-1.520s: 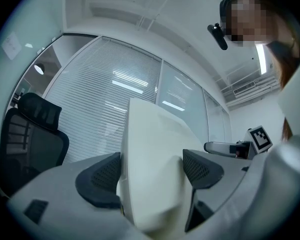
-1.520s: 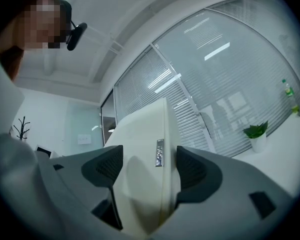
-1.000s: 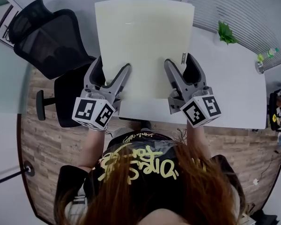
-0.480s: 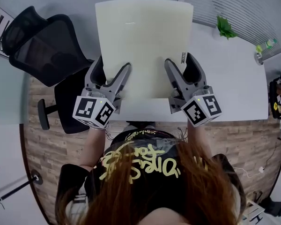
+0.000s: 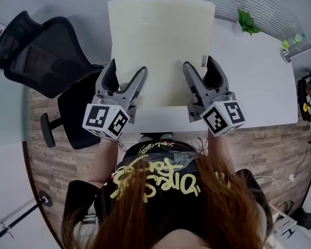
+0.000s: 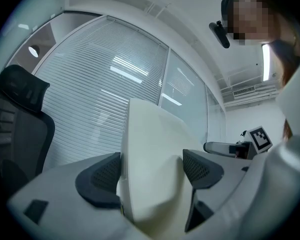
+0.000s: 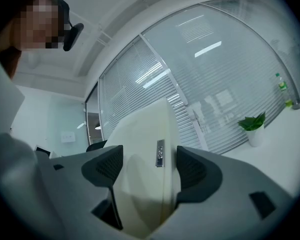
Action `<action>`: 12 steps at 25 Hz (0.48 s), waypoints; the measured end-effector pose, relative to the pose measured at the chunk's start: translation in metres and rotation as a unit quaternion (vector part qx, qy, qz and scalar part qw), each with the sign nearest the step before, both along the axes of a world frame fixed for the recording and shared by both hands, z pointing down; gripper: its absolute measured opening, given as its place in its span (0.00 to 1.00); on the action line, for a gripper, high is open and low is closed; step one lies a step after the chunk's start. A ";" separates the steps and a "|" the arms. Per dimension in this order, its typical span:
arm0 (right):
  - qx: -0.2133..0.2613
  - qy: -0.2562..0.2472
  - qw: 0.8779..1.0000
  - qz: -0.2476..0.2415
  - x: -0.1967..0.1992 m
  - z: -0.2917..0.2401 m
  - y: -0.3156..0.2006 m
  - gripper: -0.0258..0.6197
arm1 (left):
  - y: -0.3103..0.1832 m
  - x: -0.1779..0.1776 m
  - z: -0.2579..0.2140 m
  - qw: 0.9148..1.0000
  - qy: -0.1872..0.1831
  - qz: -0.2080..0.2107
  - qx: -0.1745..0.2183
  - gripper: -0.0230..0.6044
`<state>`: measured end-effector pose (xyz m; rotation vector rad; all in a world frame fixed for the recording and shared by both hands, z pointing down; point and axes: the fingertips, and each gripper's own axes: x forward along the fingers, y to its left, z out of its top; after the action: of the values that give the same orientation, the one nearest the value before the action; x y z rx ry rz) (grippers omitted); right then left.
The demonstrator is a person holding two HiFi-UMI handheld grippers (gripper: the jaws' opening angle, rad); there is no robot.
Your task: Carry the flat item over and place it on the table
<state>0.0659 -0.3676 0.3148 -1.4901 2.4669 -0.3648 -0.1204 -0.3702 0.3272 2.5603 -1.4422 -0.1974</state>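
Board steady, chair farther left

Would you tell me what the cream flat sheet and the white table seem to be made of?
The cream flat sheet looks like matte foam or soft plastic: uniform, glare-free, slightly bowed. The white table looks like smooth laminate, evenly white; neither is certain.

An office: a black mesh swivel chair beside a long white table, glass partition walls with slatted blinds, a small potted plant, wood-look flooring.
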 end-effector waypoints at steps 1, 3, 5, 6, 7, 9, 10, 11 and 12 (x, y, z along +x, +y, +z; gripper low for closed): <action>-0.006 -0.001 1.000 0.001 0.000 0.003 -0.001 0.57 | -0.001 0.000 0.004 1.000 0.000 0.000 -0.005 0.66; -0.016 -0.003 1.000 0.002 0.001 0.010 -0.003 0.57 | -0.004 0.001 0.011 1.000 0.000 0.001 -0.013 0.66; -0.020 -0.002 1.000 0.000 0.002 0.016 -0.006 0.57 | -0.006 0.002 0.017 1.000 -0.001 0.000 -0.019 0.66; -0.021 -0.002 1.000 -0.001 0.002 0.020 -0.006 0.57 | -0.006 0.002 0.020 1.000 -0.001 0.000 -0.022 0.66; -0.023 -0.002 1.000 -0.003 0.002 0.023 -0.007 0.57 | -0.006 0.002 0.023 1.000 -0.001 -0.001 -0.025 0.66; -0.031 -0.002 1.000 -0.003 0.002 0.028 -0.007 0.57 | -0.006 0.002 0.029 0.999 0.000 -0.002 -0.033 0.66; -0.035 -0.001 0.999 -0.003 0.002 0.030 -0.008 0.57 | -0.007 0.002 0.032 0.999 0.000 -0.003 -0.036 0.66; -0.038 0.000 0.999 -0.004 0.001 0.033 -0.008 0.57 | -0.007 0.001 0.034 0.999 0.001 -0.003 -0.040 0.66; -0.041 0.000 0.999 -0.005 0.001 0.036 -0.009 0.57 | -0.008 0.001 0.038 0.999 0.001 -0.004 -0.043 0.66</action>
<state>0.0673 -0.3767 0.3505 -1.5103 2.4888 -0.4727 -0.1191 -0.3777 0.3648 2.4846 -1.4274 -0.1364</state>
